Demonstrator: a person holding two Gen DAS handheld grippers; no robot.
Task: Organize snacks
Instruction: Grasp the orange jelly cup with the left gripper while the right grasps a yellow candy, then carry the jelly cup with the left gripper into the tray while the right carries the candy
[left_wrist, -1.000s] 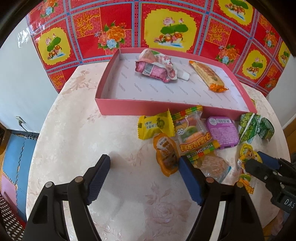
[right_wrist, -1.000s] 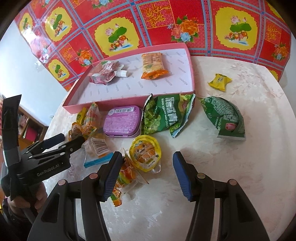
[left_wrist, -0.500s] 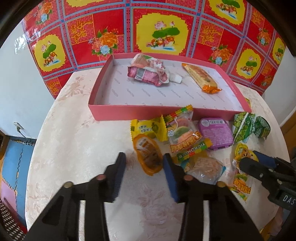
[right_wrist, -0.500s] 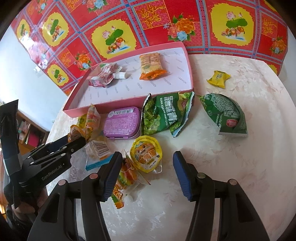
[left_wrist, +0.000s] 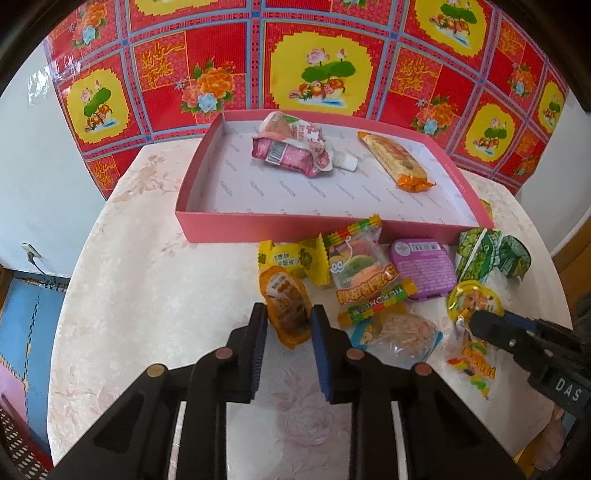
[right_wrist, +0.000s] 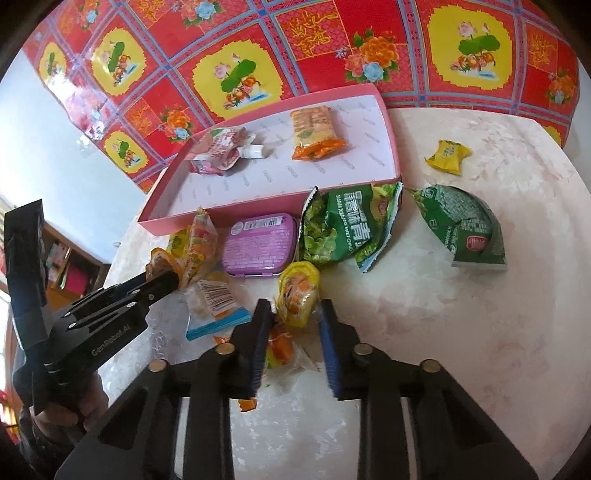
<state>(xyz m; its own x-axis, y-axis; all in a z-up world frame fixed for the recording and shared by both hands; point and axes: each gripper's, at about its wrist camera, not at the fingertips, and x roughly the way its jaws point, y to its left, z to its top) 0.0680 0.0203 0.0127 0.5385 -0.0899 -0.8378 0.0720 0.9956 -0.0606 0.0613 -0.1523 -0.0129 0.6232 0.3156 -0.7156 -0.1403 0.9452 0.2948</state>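
Observation:
My left gripper (left_wrist: 288, 317) is shut on an orange snack packet (left_wrist: 286, 306) on the table in front of the pink tray (left_wrist: 295, 230). My right gripper (right_wrist: 293, 314) is shut on a yellow jelly cup (right_wrist: 299, 291), which stands tilted between its blue pads. The tray holds a pink packet (left_wrist: 291, 149) and an orange biscuit pack (left_wrist: 395, 158). The right gripper shows at the right in the left wrist view (left_wrist: 480, 325). The left gripper shows at the left in the right wrist view (right_wrist: 162, 284).
Loose snacks lie in front of the tray: a yellow packet (left_wrist: 295, 258), a gummy bag (left_wrist: 364, 273), a purple tin (right_wrist: 260, 243), two green bags (right_wrist: 347, 225) (right_wrist: 461, 225), a small yellow candy (right_wrist: 448, 155). A red floral cloth (left_wrist: 332, 66) hangs behind.
Both grippers have closed from wide open. The left moved forward and shut on the orange packet. The right shut on the jelly cup, which tipped up on edge.

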